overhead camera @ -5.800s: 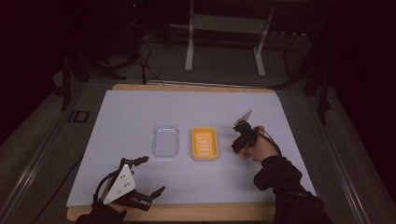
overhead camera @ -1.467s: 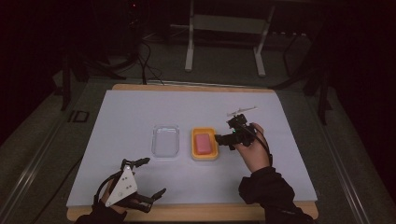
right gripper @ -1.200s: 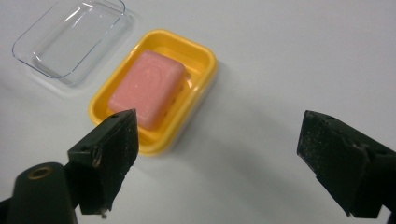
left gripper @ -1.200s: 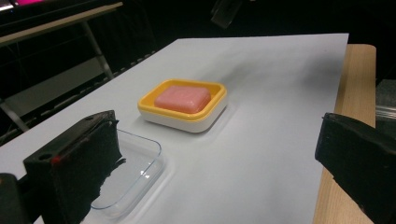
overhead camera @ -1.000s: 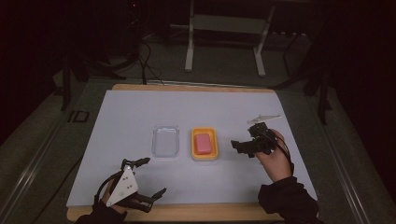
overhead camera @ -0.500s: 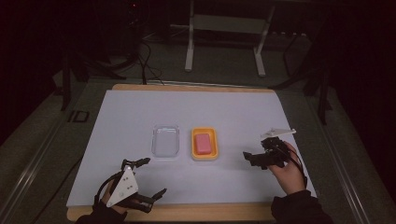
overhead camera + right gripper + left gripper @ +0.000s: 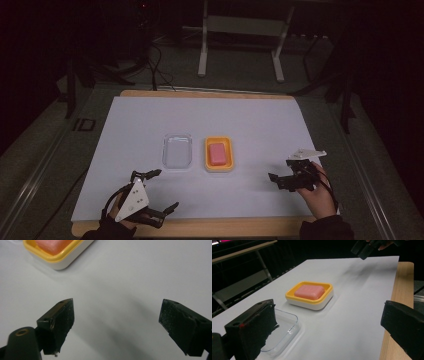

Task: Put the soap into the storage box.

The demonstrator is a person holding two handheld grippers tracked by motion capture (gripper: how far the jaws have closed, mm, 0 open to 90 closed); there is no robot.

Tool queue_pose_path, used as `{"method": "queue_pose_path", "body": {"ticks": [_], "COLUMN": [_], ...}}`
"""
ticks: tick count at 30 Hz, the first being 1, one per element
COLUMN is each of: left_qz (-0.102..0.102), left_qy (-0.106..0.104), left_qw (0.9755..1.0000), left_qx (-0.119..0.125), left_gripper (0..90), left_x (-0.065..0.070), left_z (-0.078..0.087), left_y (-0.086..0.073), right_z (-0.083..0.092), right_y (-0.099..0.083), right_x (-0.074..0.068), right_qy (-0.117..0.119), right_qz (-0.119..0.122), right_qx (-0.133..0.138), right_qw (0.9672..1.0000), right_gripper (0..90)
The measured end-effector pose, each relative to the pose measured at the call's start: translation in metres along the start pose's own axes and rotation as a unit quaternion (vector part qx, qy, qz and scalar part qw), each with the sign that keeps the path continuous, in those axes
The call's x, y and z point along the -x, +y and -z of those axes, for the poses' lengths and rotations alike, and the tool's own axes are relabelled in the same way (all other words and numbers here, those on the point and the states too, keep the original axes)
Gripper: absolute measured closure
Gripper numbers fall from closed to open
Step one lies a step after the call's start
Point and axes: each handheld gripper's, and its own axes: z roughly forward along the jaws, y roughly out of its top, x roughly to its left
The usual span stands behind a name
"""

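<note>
A pink soap bar (image 7: 217, 153) lies in a yellow soap dish (image 7: 229, 162) near the middle of the white mat. A clear plastic tray (image 7: 178, 151) sits just left of the dish. My right gripper (image 7: 276, 181) hovers low over the mat, right of the dish and nearer the front edge, open and empty. In the right gripper view its jaws (image 7: 117, 312) stand wide over bare mat, with the dish (image 7: 62, 257) and the soap (image 7: 53, 244) at the top left. My left gripper (image 7: 164, 189) rests open near the front left. In the left gripper view the dish (image 7: 317, 302) holds the soap (image 7: 309, 292).
The white mat (image 7: 140, 120) covers a wooden table whose edge (image 7: 200, 227) shows along the front. A metal stand (image 7: 240, 45) is beyond the table in the dark. In the left gripper view the clear tray (image 7: 287, 325) lies close to the left jaw.
The right gripper drew back from the soap dish, to the right and toward the front edge, sinking lower, jaws still wide. The soap stays in the dish. The left gripper kept still.
</note>
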Motion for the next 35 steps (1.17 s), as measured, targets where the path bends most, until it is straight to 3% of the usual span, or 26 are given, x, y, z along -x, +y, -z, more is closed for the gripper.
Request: {"method": "queue_pose_path", "body": {"ticks": [6, 10, 18, 23, 35], "left_qz": [0.001, 0.001, 0.003, 0.002, 0.003], "left_qy": [-0.002, -0.002, -0.003, -0.005, -0.007], "left_qw": [1.0000, 1.0000, 1.0000, 1.0000, 1.0000], "left_qx": [0.002, 0.002, 0.005, 0.003, 0.004], "left_gripper": [0.6, 0.6, 0.6, 0.6, 0.6], "left_x": [0.000, 0.000, 0.000, 0.000, -0.001], "left_z": [0.000, 0.000, 0.002, 0.002, 0.001], "left_y": [0.000, 0.000, 0.001, 0.001, 0.001], "right_z": [0.002, -0.002, -0.001, -0.008, -0.013], "right_y": [-0.016, -0.024, -0.032, -0.034, -0.035], "right_x": [0.001, 0.002, 0.002, 0.003, 0.005], "right_qy": [0.001, -0.002, 0.012, 0.027, 0.034], "right_qz": [-0.006, 0.002, 0.012, 0.008, 0.014], "right_qx": [-0.019, -0.022, 0.007, 0.002, 0.006], "right_qw": [0.9998, 0.9998, 0.9998, 0.9996, 0.9993], "right_gripper": [13.1, 12.9, 12.9, 12.9, 13.3]}}
